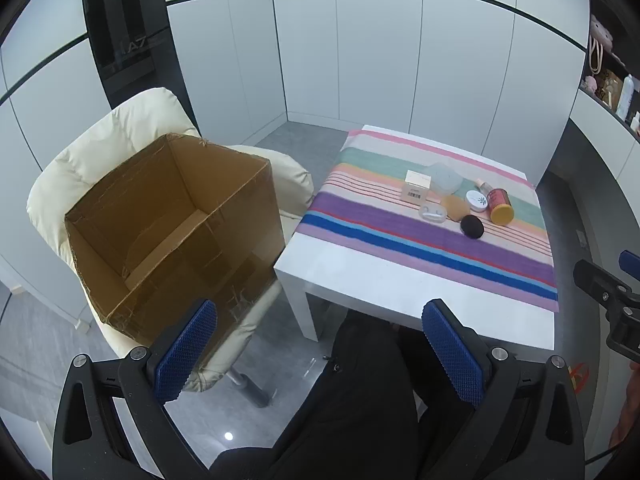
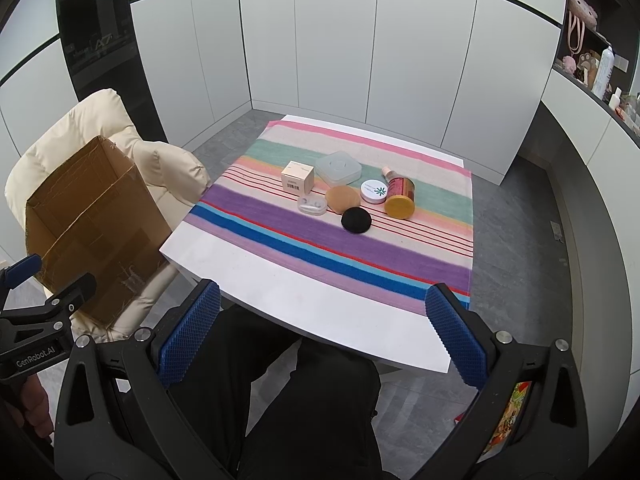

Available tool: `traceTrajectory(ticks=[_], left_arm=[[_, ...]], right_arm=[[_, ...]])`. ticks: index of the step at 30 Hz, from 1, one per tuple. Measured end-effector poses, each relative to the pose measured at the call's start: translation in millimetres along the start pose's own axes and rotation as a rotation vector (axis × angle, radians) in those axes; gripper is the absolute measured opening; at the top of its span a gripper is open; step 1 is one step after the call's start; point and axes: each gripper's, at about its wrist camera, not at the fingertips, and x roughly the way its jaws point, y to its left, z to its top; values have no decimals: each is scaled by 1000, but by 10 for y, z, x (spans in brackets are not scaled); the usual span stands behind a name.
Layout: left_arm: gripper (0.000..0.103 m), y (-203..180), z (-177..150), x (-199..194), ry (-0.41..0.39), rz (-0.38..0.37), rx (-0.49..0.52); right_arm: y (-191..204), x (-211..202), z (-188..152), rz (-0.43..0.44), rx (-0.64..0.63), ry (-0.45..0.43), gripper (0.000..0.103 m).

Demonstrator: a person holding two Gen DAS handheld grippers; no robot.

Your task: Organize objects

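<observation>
Several small items lie on a striped cloth [image 2: 304,240] on a white table [image 2: 320,312]: a white carton [image 2: 297,177], a square translucent box [image 2: 338,167], a clear case [image 2: 311,205], a tan sponge [image 2: 342,199], a black puff [image 2: 356,220], a white round tin [image 2: 374,192], a yellow-capped jar [image 2: 400,198] and a small dropper bottle [image 2: 389,173]. An open cardboard box [image 1: 168,236] sits on a cream chair [image 1: 120,132] to the left. My left gripper [image 1: 320,356] and right gripper [image 2: 324,336] both stand open with nothing between them, held above a person's lap, well short of the items.
White cabinet walls close off the back. A shelf [image 2: 592,68] with bottles and bags runs along the right. The person's dark trousers [image 2: 312,400] fill the foreground under both grippers. Grey floor lies between chair and table.
</observation>
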Motion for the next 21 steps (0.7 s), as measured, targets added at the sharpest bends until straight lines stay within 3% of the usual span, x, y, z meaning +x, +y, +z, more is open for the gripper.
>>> traceTrajectory(ticks=[21], left_arm=[[103, -7, 4, -3, 8, 2, 1]], right_arm=[[7, 13, 5, -4, -7, -3, 103]])
